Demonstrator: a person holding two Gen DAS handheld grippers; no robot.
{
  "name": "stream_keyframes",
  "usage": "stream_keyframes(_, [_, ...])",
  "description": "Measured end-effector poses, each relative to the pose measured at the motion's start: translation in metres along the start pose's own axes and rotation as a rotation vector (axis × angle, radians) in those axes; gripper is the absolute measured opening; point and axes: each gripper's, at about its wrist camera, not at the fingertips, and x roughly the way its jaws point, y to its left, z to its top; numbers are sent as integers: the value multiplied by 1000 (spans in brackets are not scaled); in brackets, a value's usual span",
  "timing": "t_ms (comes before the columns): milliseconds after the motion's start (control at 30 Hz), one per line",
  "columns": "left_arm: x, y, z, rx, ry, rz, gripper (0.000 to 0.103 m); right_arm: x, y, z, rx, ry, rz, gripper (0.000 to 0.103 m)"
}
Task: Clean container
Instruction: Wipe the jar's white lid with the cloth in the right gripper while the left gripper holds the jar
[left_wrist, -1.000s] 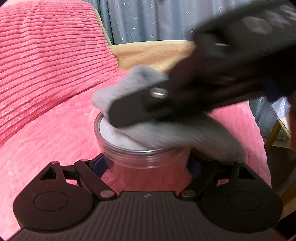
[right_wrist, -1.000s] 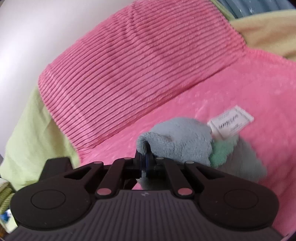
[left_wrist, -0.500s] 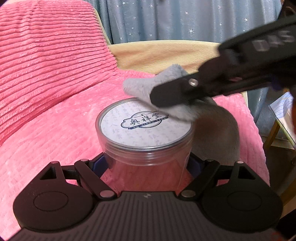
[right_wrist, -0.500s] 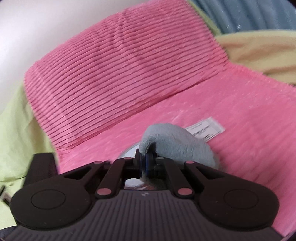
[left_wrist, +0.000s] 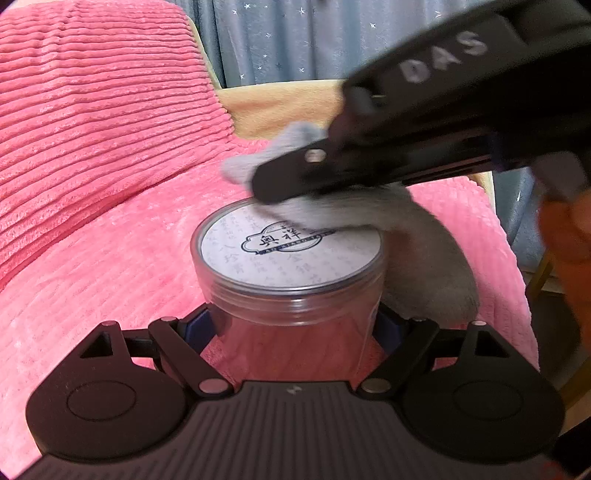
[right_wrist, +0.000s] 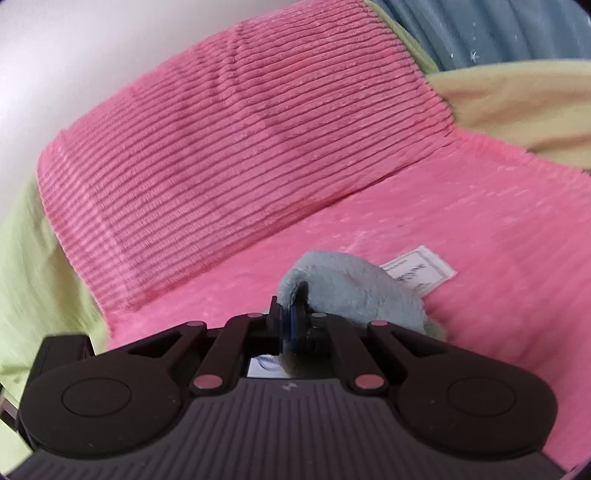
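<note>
Lid (left_wrist: 291, 254) far half is blocked by right tongs (left_wrist: 269, 184) and grey cloth (left_wrist: 424, 236); near half is left clear. Container (left_wrist: 295, 325) flanks are taken by left tongs (left_wrist: 295, 328). Open pink blanket (left_wrist: 110, 280) is left free; ribbed cushion (left_wrist: 92, 122) closes that side.

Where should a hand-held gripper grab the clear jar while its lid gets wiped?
Grip the clear jar on its straight side wall below the lid, coming in level from the side, fingers on opposite sides. The wall is round and upright, and this leaves the lid top free. The left hand-held gripper already holds it this way while the right hand-held gripper works the grey cloth on the lid.
</note>
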Motion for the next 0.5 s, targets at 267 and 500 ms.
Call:
stream_keyframes(267, [-2, -2, -1, 9, 5, 6, 85, 3, 1, -7, 87, 44, 119, 1])
stream_keyframes(500, [-1, -3, -2, 10, 2, 3, 85, 8, -9, -5, 138, 5, 109, 1])
